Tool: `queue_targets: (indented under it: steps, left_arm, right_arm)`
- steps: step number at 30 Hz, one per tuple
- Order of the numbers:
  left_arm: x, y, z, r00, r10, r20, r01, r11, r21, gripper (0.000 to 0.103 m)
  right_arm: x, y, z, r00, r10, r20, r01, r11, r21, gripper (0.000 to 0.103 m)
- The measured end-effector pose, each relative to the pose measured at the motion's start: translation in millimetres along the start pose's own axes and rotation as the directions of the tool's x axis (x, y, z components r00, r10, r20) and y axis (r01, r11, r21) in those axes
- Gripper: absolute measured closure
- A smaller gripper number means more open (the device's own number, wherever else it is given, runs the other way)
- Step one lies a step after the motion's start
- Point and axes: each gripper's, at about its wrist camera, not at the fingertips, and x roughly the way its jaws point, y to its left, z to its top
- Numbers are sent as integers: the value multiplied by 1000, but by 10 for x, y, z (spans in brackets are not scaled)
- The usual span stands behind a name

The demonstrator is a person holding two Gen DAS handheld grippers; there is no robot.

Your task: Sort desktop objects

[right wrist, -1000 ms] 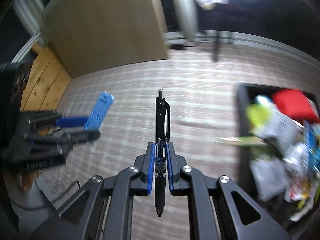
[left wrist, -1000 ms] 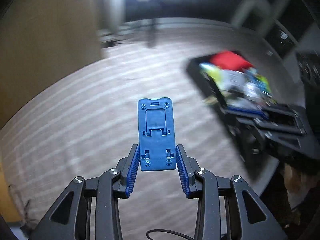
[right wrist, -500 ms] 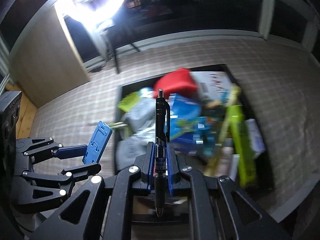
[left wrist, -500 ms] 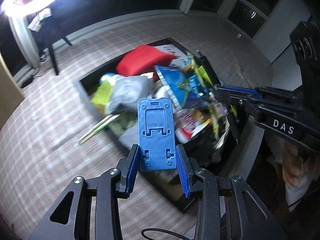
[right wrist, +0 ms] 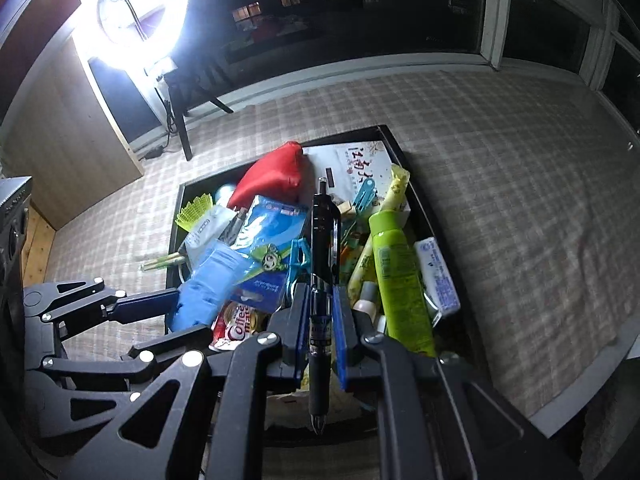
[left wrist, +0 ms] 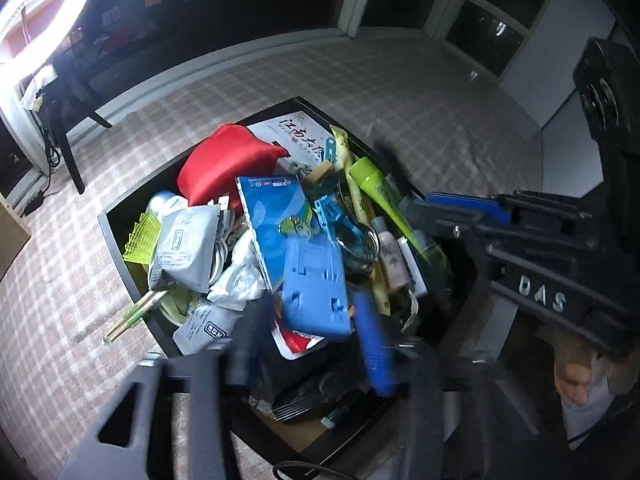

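A blue phone stand (left wrist: 314,288) lies tilted on the pile in the black bin (left wrist: 120,248). It is clear of my left gripper (left wrist: 316,340), whose blurred jaws are opening wide on either side of it. In the right wrist view the stand (right wrist: 208,284) is a blur just off the left gripper (right wrist: 192,316). My right gripper (right wrist: 320,332) hangs over the bin (right wrist: 420,208). Its jaws are opening, with a black pen (right wrist: 322,248) upright between the pads and thin gaps showing on either side. The right gripper (left wrist: 432,212) also shows at the bin's right side.
The bin is heaped with a red pouch (left wrist: 228,164), a blue packet (left wrist: 272,216), a green bottle (right wrist: 400,280), grey sachets (left wrist: 184,248) and chopsticks (left wrist: 132,316). It stands on a checked cloth (right wrist: 520,200). A ring light (right wrist: 140,4) glares at the back. A hand (left wrist: 576,376) shows at lower right.
Both grippers swung from bare cloth to over the bin. The left jaws sprang apart and the blue stand dropped onto the pile. The right pads eased slightly off the pen.
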Motion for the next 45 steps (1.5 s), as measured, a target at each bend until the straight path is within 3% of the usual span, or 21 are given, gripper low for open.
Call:
queue_targets:
  steps: [2, 3, 15, 23, 35, 39, 45]
  left_arm:
    - [-33, 71, 35, 1000, 24, 20, -23, 999, -24, 26]
    - [-62, 96, 41, 999, 40, 29, -39, 999, -30, 26]
    - [-216, 617, -145, 996, 80, 37, -77, 994, -71, 26]
    - [-512, 876, -422, 987, 143, 79, -132, 984, -122, 26]
    - [-988, 1769, -1150, 958, 266, 111, -220, 923, -317, 25]
    - [-1191, 2022, -1478, 930, 347, 122, -287, 892, -350, 25]
    - [-1545, 2325, -1844, 901, 412, 139, -328, 854, -404, 24]
  right_arm:
    - [-47, -35, 14, 1000, -11, 16, 11, 1000, 12, 62]
    - [-76, -42, 15, 1000, -12, 28, 12, 1000, 12, 61]
    - [-183, 134, -21, 999, -17, 50, 18, 999, -33, 60]
    - [-386, 582, -149, 992, -27, 125, 39, 995, -88, 56]
    - [-448, 1523, -486, 988, 7, 156, 17, 988, -152, 49]
    - [-448, 1932, -623, 986, 43, 161, -13, 983, -184, 44]
    - [-431, 2539, -802, 980, 71, 185, -24, 968, -248, 42]
